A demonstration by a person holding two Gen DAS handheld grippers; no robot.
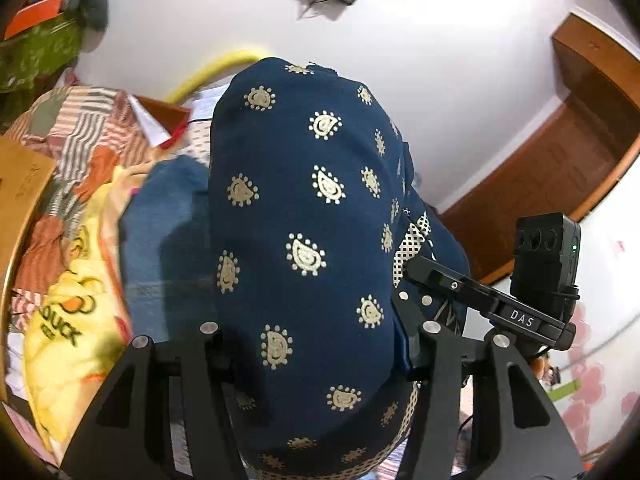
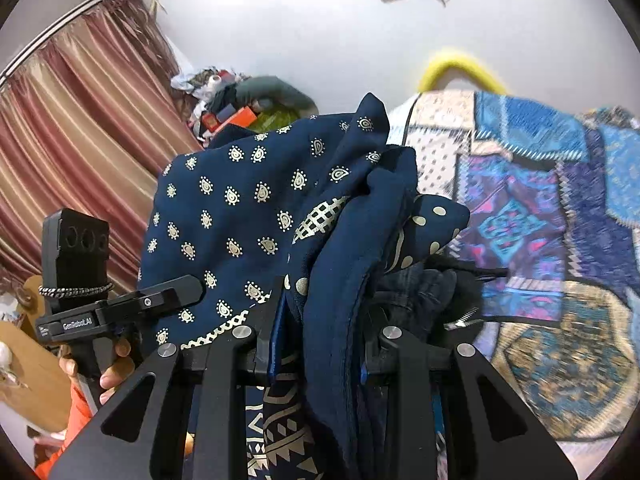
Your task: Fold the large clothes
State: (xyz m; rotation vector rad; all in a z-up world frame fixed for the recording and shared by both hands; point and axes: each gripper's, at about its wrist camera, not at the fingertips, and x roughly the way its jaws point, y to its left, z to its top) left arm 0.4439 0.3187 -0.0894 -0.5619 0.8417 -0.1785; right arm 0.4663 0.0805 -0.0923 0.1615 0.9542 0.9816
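Observation:
A navy blue garment [image 1: 304, 216] with gold paisley print and a gold checked border bulges up between the jaws of my left gripper [image 1: 316, 344], which is shut on a thick bundle of it. The cloth hides the fingertips. In the right wrist view the same garment [image 2: 248, 208] is bunched in folds, and my right gripper [image 2: 320, 340] is shut on its edge. Each gripper shows in the other's view: the right gripper [image 1: 416, 276] close by on the right, the left gripper [image 2: 188, 284] on the left, held by a hand [image 2: 116, 364]. The garment hangs lifted between them.
A blue and purple patchwork bedspread [image 2: 540, 220] lies under the garment. A yellow duck blanket [image 1: 72, 320] and a striped patchwork cloth [image 1: 88, 132] lie to the left. A yellow hoop [image 2: 460, 68] leans on the white wall. Striped curtain [image 2: 80, 140], wooden door [image 1: 560, 168], cluttered pile [image 2: 248, 108].

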